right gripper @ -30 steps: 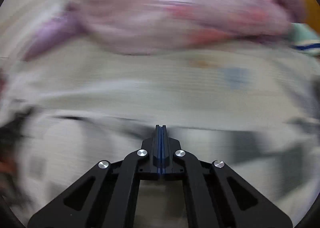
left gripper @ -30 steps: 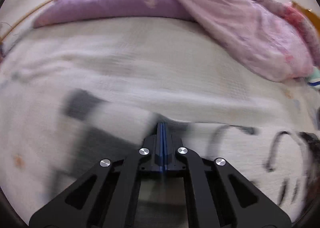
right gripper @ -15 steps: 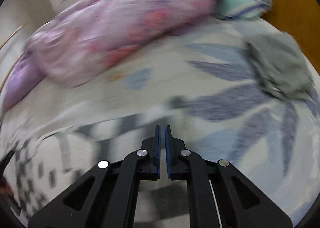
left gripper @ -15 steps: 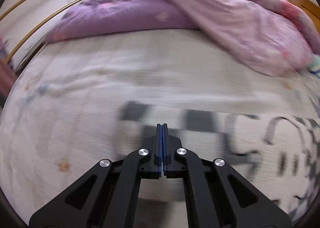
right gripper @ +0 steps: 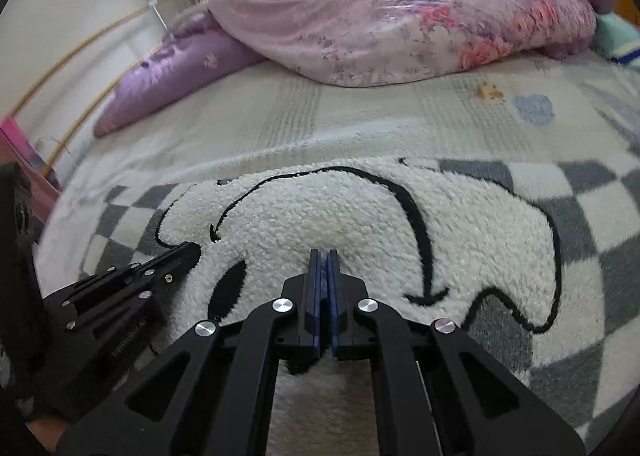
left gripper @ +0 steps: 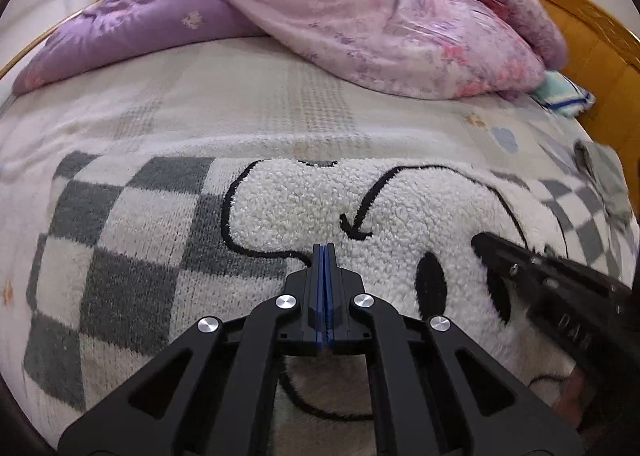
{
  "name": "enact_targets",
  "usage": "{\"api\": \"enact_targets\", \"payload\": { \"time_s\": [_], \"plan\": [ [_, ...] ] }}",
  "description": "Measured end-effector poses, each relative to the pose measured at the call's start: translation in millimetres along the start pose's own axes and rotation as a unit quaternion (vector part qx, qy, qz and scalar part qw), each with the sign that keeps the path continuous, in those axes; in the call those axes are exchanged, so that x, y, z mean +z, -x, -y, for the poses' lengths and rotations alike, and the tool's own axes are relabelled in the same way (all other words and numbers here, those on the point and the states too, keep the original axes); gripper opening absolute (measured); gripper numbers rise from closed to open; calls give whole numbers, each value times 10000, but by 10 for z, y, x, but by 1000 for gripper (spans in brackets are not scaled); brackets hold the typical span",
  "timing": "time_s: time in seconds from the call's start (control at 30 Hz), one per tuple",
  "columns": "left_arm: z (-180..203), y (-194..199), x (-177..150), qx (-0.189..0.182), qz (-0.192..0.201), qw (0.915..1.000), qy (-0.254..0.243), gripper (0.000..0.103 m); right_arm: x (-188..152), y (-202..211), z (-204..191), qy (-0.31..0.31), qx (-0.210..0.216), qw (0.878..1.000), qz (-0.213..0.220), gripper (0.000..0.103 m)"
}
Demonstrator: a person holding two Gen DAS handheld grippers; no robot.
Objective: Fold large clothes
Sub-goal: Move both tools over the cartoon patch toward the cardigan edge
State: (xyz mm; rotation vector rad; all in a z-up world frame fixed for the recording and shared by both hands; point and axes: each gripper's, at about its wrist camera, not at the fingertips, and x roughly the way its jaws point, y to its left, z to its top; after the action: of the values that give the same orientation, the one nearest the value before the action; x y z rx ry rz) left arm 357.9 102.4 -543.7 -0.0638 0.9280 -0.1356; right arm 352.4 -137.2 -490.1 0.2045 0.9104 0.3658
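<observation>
A fuzzy sweater (left gripper: 168, 224) lies flat on the bed, checked grey and white, with a white fleece cartoon figure (right gripper: 360, 224) outlined in black. My left gripper (left gripper: 324, 247) is shut just above the white fleece, and nothing shows between its blue pads. My right gripper (right gripper: 324, 253) hovers over the same figure; its jaws are closing together with no cloth between them. Each gripper shows in the other's view, the right gripper (left gripper: 482, 242) from the right edge and the left gripper (right gripper: 192, 250) from the left. The two sit close, side by side.
A rumpled pink floral quilt (left gripper: 380, 24) and a purple quilt (left gripper: 132, 32) are piled at the far side of the bed sheet (left gripper: 240, 96). A wooden headboard (left gripper: 592, 40), a teal striped cloth (left gripper: 560, 94) and a grey garment (left gripper: 604, 176) are at the right.
Both views have swung toward the middle of the sweater, and the two grippers now meet over the white figure. The right jaws stood slightly apart half a second ago and are together now.
</observation>
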Motion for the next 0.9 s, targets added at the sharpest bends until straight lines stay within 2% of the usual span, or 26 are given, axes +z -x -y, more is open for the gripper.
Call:
{"api": "enact_targets", "payload": {
  "time_s": [0.07, 0.13, 0.23, 0.3, 0.33, 0.4, 0.47, 0.5, 0.53, 0.57, 0.63, 0.67, 0.7, 0.73, 0.77, 0.8, 0.83, 0.9],
  "plan": [
    [17, 41, -13, 65, -6, 9998, -197, 2, -35, 49, 52, 33, 56, 10000, 35, 0],
    [-45, 105, -35, 270, -53, 9990, -338, 2, -58, 114, 23, 353, -124, 9993, 28, 0],
    [-384, 188, -151, 619, -268, 9977, -116, 2, -123, 199, 117, 751, -443, 9962, -37, 0],
    [-692, 283, -247, 620, -352, 9973, 153, 2, -153, 301, 330, 706, -395, 9966, -144, 0],
    [-819, 352, -286, 766, -415, 9961, 152, 2, -161, 350, 429, 710, -411, 9964, -204, 0],
    [-907, 449, -334, 1049, -528, 9929, -180, 2, -180, 460, 629, 982, -1035, 9889, -409, 0],
    [-965, 579, -386, 1066, -577, 9915, -480, 2, -206, 668, 909, 1041, -1322, 9844, -513, 0],
    [-999, 637, -418, 1366, -653, 9867, -582, 2, -212, 750, 1016, 1024, -1467, 9824, -538, 0],
    [-1045, 662, -461, 1498, -773, 9834, -676, 3, -222, 864, 1160, 991, -1687, 9787, -615, 0],
    [-1081, 700, -490, 1472, -795, 9836, -676, 3, -235, 996, 1283, 880, -1612, 9808, -657, 0],
    [-1164, 803, -530, 1402, -889, 9851, -457, 3, -275, 1151, 1421, 792, -2172, 9699, -769, 0],
    [-1164, 840, -537, 1438, -927, 9842, -466, 3, -297, 1197, 1496, 728, -2278, 9665, -930, 0],
    [-1143, 889, -536, 1528, -993, 9819, -514, 3, -314, 1297, 1564, 556, -2408, 9642, -959, 7],
    [-1105, 928, -512, 1788, -1094, 9763, -534, 3, -314, 1364, 1607, 323, -2710, 9565, -1034, 8],
    [-1078, 966, -491, 2010, -1182, 9714, -443, 3, -316, 1433, 1667, -163, -2980, 9459, -1274, 8],
    [-1076, 1028, -506, 1926, -1217, 9733, -294, 3, -320, 1480, 1670, -492, -2818, 9483, -1374, 8],
    [-992, 1103, -491, 1489, -1227, 9812, -18, 3, -324, 1542, 1603, -773, -2480, 9562, -1347, 8],
    [-786, 1160, -521, 1117, -1209, 9863, 38, 3, -316, 1578, 1245, -695, -2023, 9698, -1173, 8]
  ]
}}
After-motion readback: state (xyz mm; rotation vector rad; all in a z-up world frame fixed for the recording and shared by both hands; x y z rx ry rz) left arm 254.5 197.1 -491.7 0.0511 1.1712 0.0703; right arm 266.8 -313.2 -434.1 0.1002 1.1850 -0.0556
